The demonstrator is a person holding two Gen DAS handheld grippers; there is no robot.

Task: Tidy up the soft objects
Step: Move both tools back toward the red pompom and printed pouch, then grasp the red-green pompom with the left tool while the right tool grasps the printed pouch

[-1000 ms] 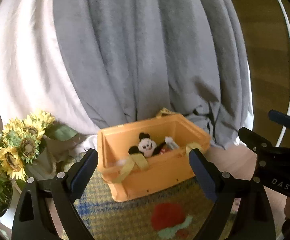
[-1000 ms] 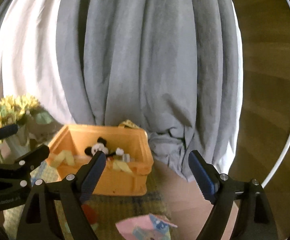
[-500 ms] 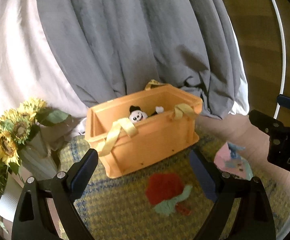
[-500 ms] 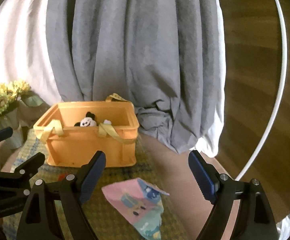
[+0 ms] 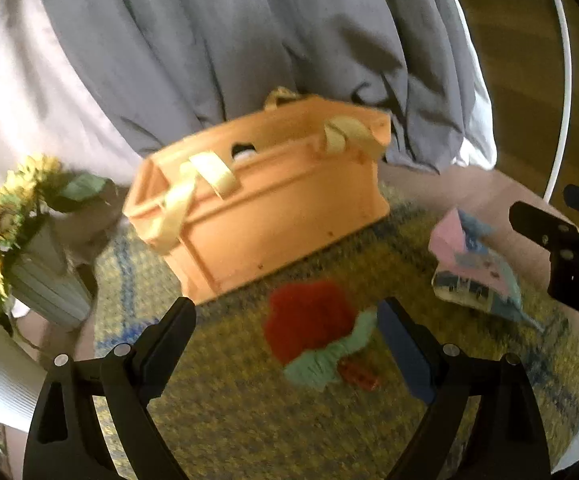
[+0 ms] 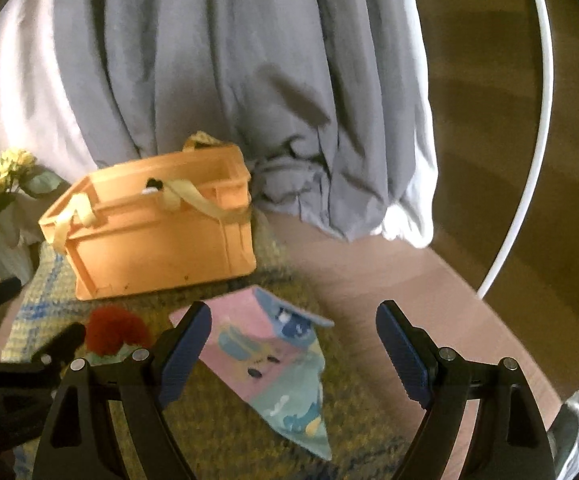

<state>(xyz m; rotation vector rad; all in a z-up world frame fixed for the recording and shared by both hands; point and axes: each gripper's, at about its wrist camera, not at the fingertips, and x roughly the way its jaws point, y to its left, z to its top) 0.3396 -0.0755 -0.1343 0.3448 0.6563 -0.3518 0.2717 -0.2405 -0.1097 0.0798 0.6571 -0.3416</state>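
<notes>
An orange crate with pale yellow straps stands on a woven yellow mat. A black-and-white plush peeks over its rim. In front of it lies a red and green knitted soft toy. To the right lies a folded pink and blue cartoon cloth. My left gripper hangs open above the mat, the knitted toy showing between its fingers without touching them. My right gripper is open over the cloth, not touching it.
Sunflowers in a ribbed pale vase stand left of the crate. Grey and white draped fabric hangs behind it. A white hoop curves at the right over a wooden floor. A brown tabletop shows right of the mat.
Both grippers have sunk toward the mat. The crate now looks closer and more side-on, and the knitted toy and the cloth have come up between the fingers. Both openings are unchanged.
</notes>
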